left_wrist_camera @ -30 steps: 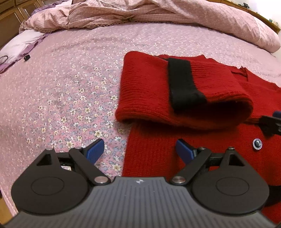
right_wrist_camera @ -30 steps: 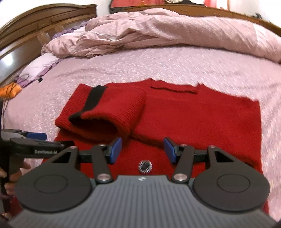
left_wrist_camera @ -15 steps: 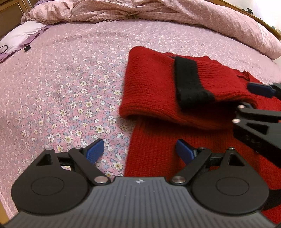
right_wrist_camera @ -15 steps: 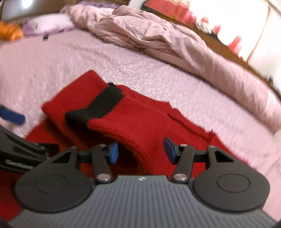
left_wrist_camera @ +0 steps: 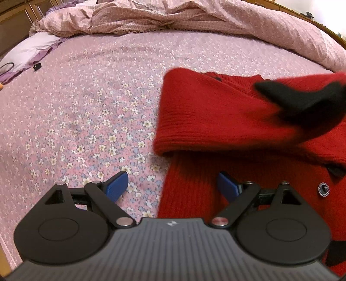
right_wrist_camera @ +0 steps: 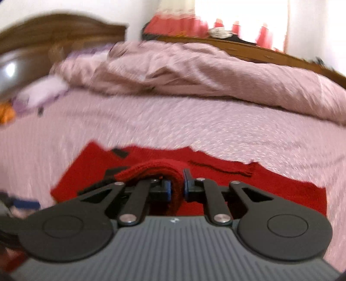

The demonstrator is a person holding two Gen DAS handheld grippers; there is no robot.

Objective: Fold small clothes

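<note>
A red knitted sweater (left_wrist_camera: 194, 188) lies on the flowered bedspread, with a round button (left_wrist_camera: 323, 189) on its front. Its sleeve (left_wrist_camera: 212, 116), red with a black cuff (left_wrist_camera: 307, 101), is lifted and blurred at the right of the left wrist view. My left gripper (left_wrist_camera: 173, 186) is open and empty, low over the sweater's left edge. My right gripper (right_wrist_camera: 177, 187) is shut on a fold of the red sleeve (right_wrist_camera: 151, 170) and holds it above the sweater body (right_wrist_camera: 270, 188).
A crumpled pink quilt (left_wrist_camera: 194, 19) lies along the far side of the bed. A white pillow (left_wrist_camera: 28, 49) and a small dark object (left_wrist_camera: 37, 66) lie at the far left. A wooden headboard (right_wrist_camera: 54, 28) stands behind.
My right gripper has closed on the sleeve and lifted it up and to the right. My left gripper has stayed open at the sweater's left edge.
</note>
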